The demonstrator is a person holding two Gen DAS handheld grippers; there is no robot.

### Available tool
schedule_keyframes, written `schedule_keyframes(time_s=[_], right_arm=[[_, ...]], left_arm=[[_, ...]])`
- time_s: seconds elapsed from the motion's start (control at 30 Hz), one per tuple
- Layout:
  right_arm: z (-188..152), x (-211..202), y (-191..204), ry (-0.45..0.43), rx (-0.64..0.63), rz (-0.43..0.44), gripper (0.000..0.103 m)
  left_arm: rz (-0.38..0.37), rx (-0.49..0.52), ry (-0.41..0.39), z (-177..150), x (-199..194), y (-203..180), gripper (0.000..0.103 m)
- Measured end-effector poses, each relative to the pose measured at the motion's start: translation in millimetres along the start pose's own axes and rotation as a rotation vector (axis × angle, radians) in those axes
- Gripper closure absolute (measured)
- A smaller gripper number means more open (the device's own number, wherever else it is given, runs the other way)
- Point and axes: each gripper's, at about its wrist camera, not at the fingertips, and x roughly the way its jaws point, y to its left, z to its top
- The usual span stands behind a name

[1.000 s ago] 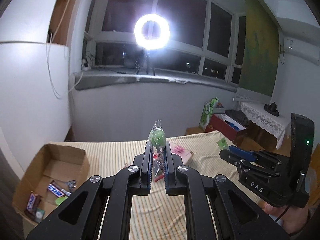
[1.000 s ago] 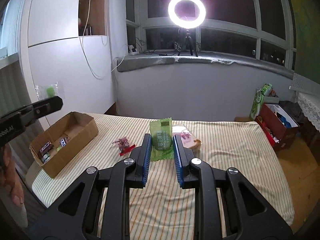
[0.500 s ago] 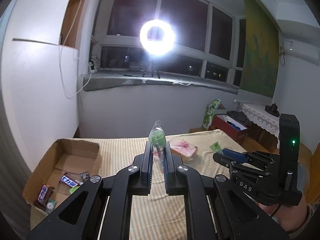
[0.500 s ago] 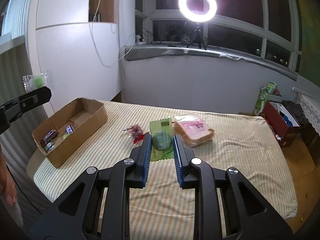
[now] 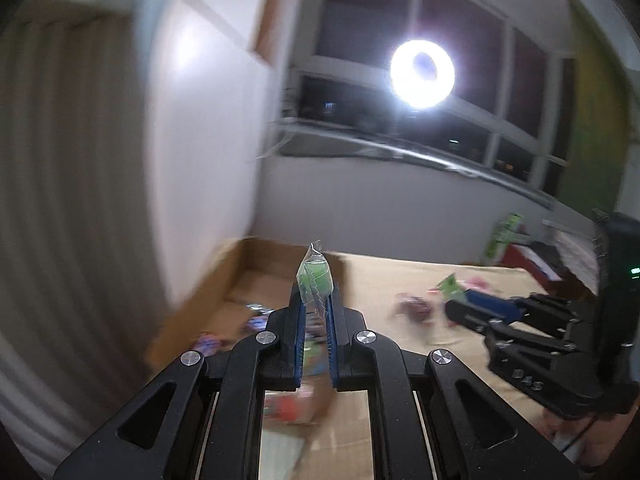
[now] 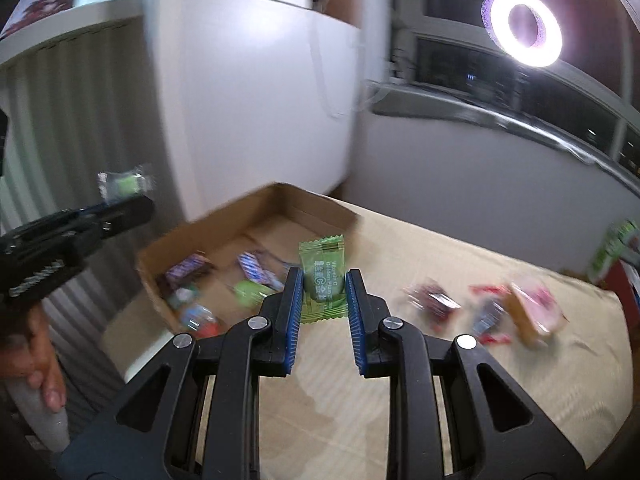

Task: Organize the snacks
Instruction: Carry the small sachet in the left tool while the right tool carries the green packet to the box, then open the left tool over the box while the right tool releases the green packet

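My left gripper [image 5: 315,300] is shut on a small clear-wrapped green candy [image 5: 315,274], held above the near end of the cardboard box [image 5: 256,264]. It also shows in the right wrist view [image 6: 124,204] with the candy [image 6: 126,184] at its tip. My right gripper [image 6: 323,288] is shut on a flat green plum-candy packet [image 6: 323,278], held over the striped bed beside the cardboard box [image 6: 168,248]. The box holds several wrapped snacks [image 6: 252,266]. The right gripper appears at the right of the left wrist view [image 5: 476,310]. Both views are motion-blurred.
Loose snacks lie on the striped bed: dark red packets [image 6: 434,300], a pink bread pack [image 6: 534,308]. A white wardrobe [image 6: 260,100] stands behind the box. A ring light [image 6: 524,28] shines on the window sill. A red bin [image 5: 532,258] stands past the bed.
Both grippers have swung left toward the cardboard box, each still holding its snack. The box now fills much more of both views, and the images blur with motion.
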Motion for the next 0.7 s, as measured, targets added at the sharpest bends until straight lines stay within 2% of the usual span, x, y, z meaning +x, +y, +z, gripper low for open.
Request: schedule_keyframes(time_s=[0.13, 0.27, 0.6, 0.7], right_arm=[[12, 14, 22, -0.01, -0.032, 0.049, 0.081], [18, 32, 34, 0.001, -0.048, 0.075, 0.081], [3, 97, 39, 0.095, -0.038, 0.13, 0.081], [-3, 113, 41, 0.126, -0.051, 0.169, 0.079]], left_arm=[[0.069, -0.007, -0.024, 9, -8, 21, 0.095], [0.077, -0.004, -0.038, 14, -8, 24, 0.095], [0.072, -0.042, 0.083, -11, 41, 45, 0.095], [0.077, -0.045, 0.12, -16, 55, 49, 0.093]])
